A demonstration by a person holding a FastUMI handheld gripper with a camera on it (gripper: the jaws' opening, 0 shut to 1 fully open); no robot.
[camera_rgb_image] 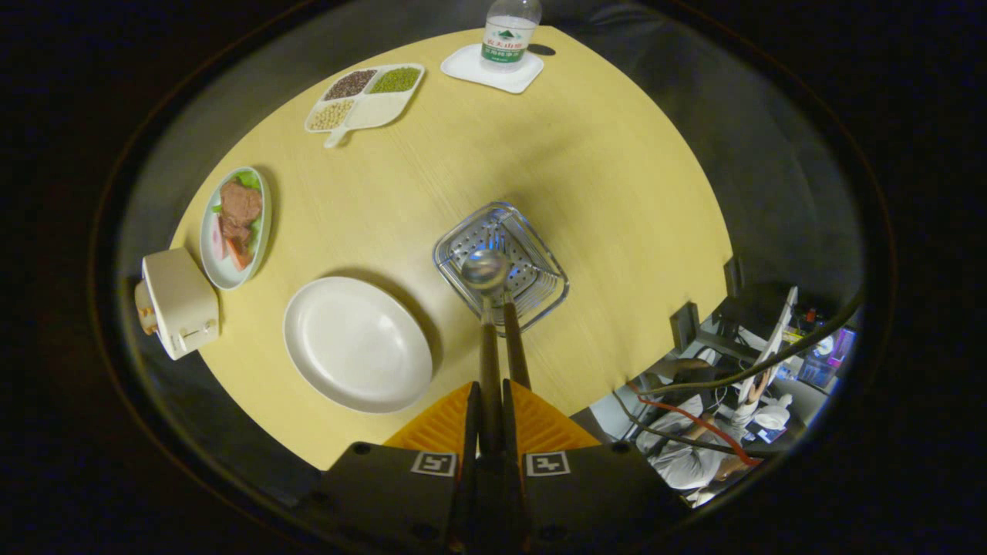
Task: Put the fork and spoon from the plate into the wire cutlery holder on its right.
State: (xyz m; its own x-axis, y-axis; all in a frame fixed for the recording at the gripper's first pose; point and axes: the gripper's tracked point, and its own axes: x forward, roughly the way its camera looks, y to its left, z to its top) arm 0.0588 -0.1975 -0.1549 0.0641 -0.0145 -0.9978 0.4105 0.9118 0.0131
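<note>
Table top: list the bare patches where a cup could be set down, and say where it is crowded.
Widest bare patch: the table beyond the wire holder, toward the bottle on its tray. Another lies between the divided dish, the white plate and the holder. Crowded: food plate and toaster. The gripper, shut on the spoon, hangs over the holder.

Table (601,177) layout: empty plate (357,344) sits left of the wire cutlery holder (501,266), near but apart; spoon (486,297) and a second handle beside it are pinched between the gripper (491,401) fingers, spoon bowl over the holder's opening. Left of the plate: toaster (179,302) at the table edge, a dish of food (235,226) just beyond it. Far side: divided tray (365,98) with beans, then a water bottle (510,32) standing on a small tray (492,71) to its right.
</note>
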